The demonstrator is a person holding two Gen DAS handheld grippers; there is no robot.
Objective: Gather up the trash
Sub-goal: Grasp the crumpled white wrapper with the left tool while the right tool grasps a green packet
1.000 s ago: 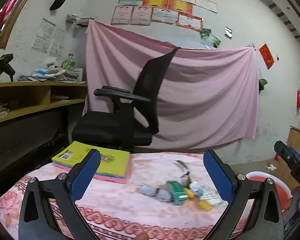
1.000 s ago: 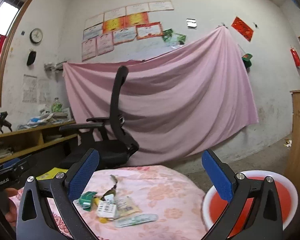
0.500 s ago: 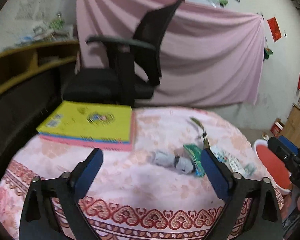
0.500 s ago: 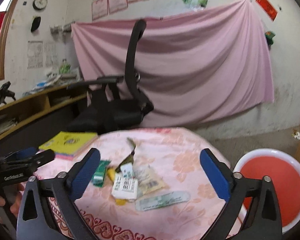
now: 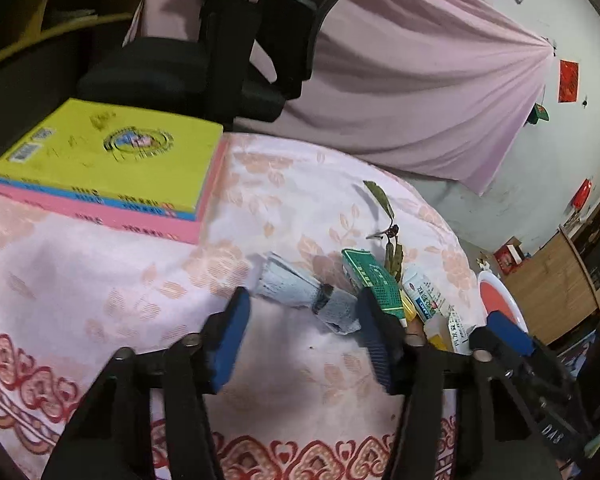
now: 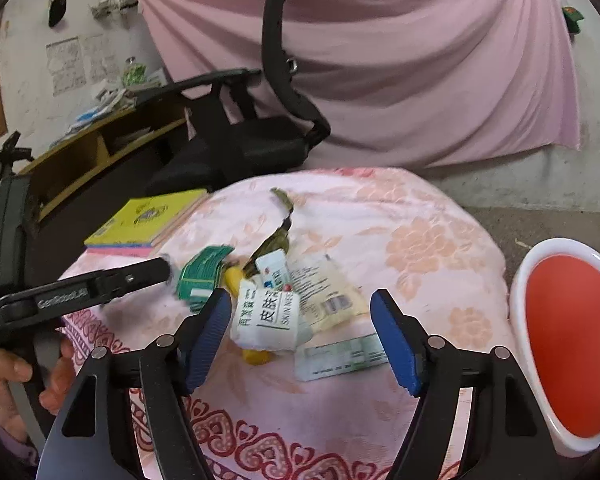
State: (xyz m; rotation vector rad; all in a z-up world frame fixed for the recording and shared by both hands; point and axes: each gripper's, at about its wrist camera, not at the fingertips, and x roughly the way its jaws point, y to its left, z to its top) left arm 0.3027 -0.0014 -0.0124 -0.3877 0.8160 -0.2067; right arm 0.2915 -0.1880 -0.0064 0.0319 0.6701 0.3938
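Your left gripper [image 5: 304, 330] has its blue-padded jaws spread apart, holding nothing, low over the round table covered in pink floral cloth [image 5: 112, 280]. Just ahead of the gap between its pads lies a crumpled grey-blue paper wad [image 5: 300, 294], resting on the cloth; whether either pad touches it you cannot tell from this view. Just right of the wad sits a green printed carton [image 5: 374, 282], with a dried brown leafy twig [image 5: 388, 224] behind it and a small white-and-blue tube box [image 5: 426, 296] beside it.

Your right gripper [image 6: 300, 334] is also wide open and empty, hovering over the same litter pile. Between and just beyond its pads lies a white packet printed with Chinese characters and "SKIN" [image 6: 268, 318], lying on a yellow piece [image 6: 254, 356]. Next to it are a cream sachet with a barcode [image 6: 328, 294] and a flat pale-green wrapper [image 6: 340, 356] near the right pad.

Further out, a stack of a yellow book on a pink book [image 5: 108, 160] occupies the table's left side, well apart from the trash. A red bin with a white rim [image 6: 568, 344] stands beside the table on the right. A black mesh office chair [image 6: 260, 136] and a hanging pink sheet [image 6: 400, 52] lie behind.
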